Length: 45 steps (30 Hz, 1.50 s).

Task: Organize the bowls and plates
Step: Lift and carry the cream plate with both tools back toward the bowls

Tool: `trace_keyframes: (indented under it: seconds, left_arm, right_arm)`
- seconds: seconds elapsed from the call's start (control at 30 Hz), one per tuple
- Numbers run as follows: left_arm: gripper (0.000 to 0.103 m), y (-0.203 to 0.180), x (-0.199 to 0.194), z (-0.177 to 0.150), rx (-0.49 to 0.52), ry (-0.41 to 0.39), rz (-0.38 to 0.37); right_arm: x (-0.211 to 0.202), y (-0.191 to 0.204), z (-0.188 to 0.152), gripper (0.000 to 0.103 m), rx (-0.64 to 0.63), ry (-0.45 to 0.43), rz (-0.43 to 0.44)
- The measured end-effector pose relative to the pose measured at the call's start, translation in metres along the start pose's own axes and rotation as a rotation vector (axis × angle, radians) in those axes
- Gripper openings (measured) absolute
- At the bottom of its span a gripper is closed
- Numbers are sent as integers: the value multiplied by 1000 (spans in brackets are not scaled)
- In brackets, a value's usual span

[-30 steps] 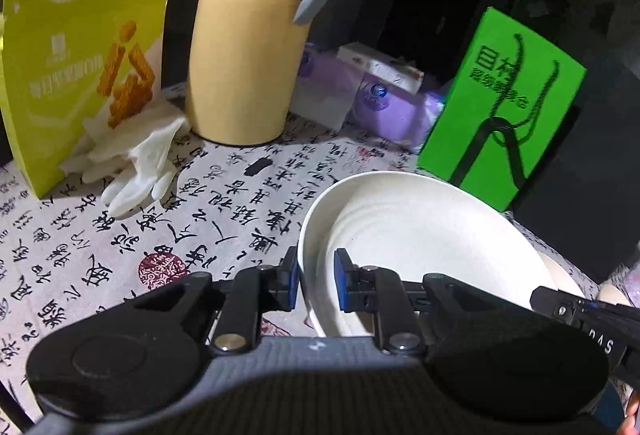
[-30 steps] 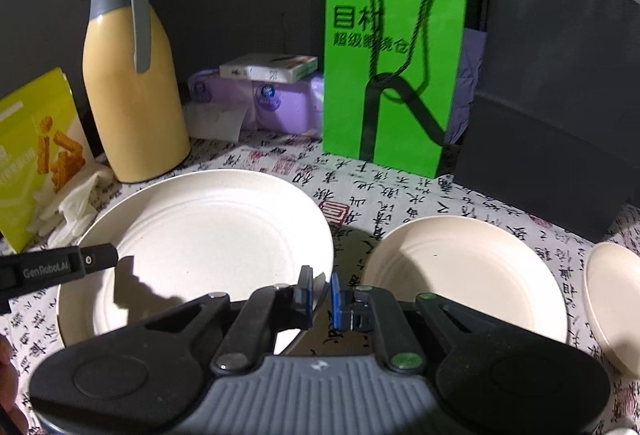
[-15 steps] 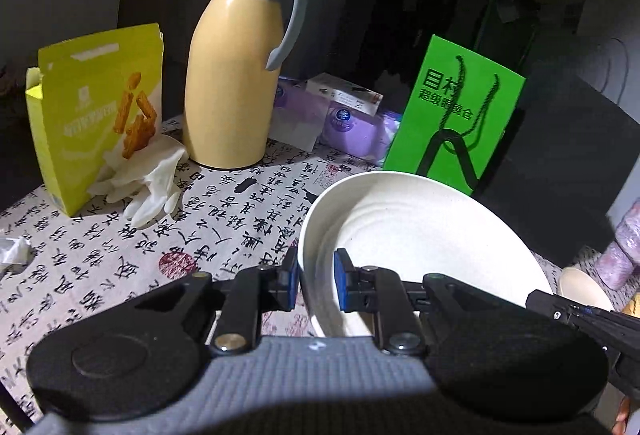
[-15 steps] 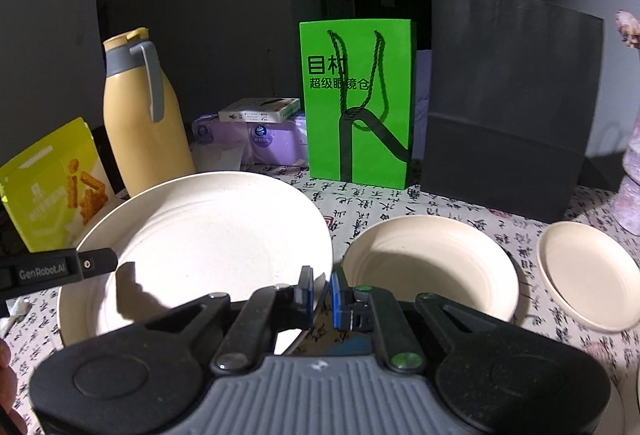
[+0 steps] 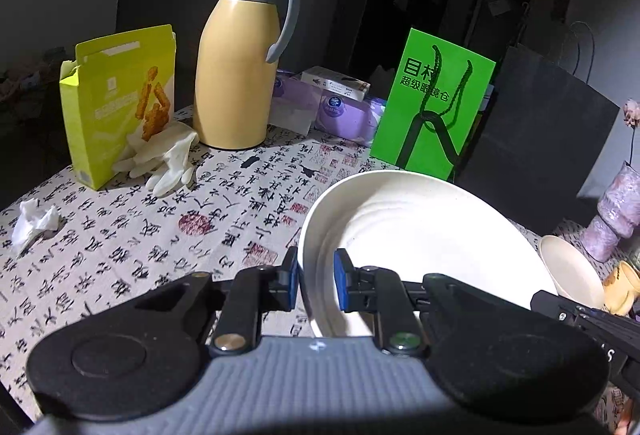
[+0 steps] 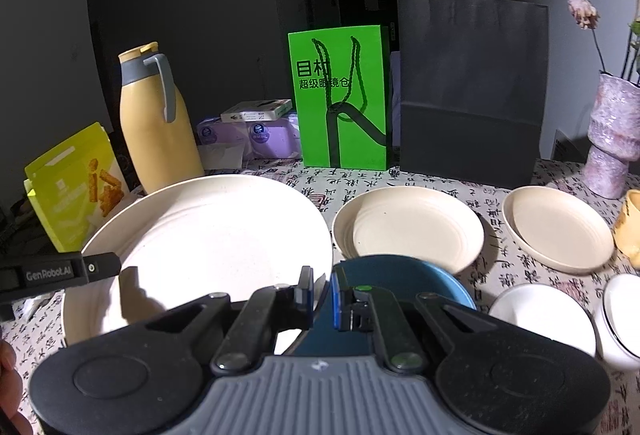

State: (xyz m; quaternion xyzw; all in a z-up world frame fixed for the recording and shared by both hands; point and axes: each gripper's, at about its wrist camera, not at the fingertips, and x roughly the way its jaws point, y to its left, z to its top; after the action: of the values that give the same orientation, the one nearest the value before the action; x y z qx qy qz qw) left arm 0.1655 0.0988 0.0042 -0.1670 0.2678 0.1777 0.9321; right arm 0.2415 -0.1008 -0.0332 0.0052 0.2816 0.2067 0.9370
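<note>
The plate (image 5: pixel 420 235), pinched by its rim in both hand-held grippers, left (image 5: pixel 316 283) and right (image 6: pixel 322 293), hangs tilted above the desk (image 5: pixel 160 235) and could slip onto the dishes below.

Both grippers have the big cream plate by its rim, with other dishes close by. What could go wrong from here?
1. The large cream plate is pinched only at opposite rim edges by the left gripper and right gripper; uneven motion could twist it loose.
2. The blue plate and smaller cream plate lie close; lowering carelessly could knock them.
</note>
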Motion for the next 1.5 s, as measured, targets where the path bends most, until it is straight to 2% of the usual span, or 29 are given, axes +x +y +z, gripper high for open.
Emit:
trace_keyframes:
  seconds: [0.73,1.5]
  left_arm:
    - [18,-10,-61,-44,42,-7,-71]
    - [18,-31,-90,-89,87,22,-143]
  right_arm:
    - [-83,-18,-45,9,82,-75,-21]
    - [-138,-46,-86,9,130,-102,-63]
